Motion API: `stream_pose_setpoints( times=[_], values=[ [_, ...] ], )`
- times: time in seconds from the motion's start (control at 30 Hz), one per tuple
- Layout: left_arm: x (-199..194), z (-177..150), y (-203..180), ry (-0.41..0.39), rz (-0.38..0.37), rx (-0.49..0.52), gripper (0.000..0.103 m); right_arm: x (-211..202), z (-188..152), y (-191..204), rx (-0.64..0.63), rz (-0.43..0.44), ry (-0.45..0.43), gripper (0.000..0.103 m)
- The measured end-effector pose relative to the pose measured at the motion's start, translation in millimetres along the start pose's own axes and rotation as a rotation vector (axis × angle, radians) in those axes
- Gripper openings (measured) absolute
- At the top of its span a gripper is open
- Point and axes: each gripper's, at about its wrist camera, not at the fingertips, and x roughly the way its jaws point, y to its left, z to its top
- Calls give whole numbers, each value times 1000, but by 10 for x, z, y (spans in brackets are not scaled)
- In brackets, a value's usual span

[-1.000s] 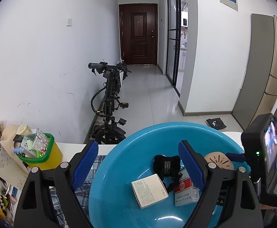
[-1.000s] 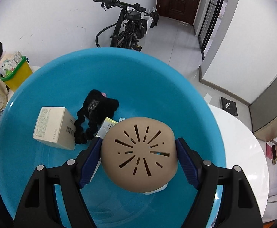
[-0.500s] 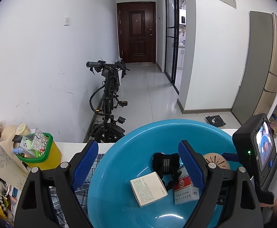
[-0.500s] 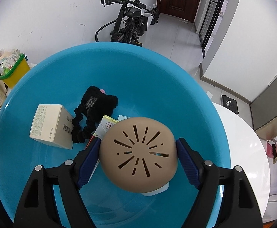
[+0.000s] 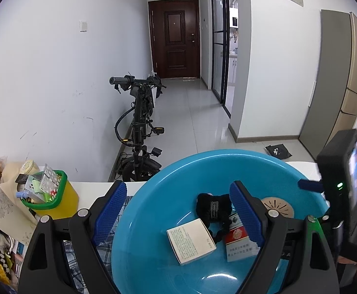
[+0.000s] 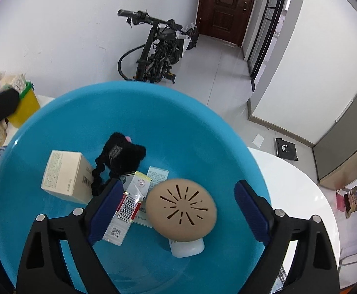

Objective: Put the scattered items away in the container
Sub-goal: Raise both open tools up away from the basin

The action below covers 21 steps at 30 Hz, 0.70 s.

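Under the tan vented disc [image 6: 180,207], white base mostly hidden, right gripper [image 6: 176,210] fingers opening around it, left gripper [image 5: 178,213] fingers spread.

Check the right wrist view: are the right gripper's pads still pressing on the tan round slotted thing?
No. The right gripper is opening, with clear gaps between its pads and the tan slotted disc, which sits in the blue basin.
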Motion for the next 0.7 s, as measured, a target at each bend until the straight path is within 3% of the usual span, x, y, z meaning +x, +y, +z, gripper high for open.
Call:
stream_pose_setpoints(
  times=[0.17,0.33,0.5,0.7],
  values=[
    [128,-37,-29,49,3,18,88,-100,35,-40,27,-17,-44,91],
    [152,-50,-44,50,-3,16,88,-324,65,-127,80,-45,-151,91],
    [-25,-7,-5,-32,4,-1,88,-668,82,-201,132,-70,-290,94],
    [-383,47,5,-211,90,-5,88,-1151,44,-203,163,-68,-486,101]
  ],
)
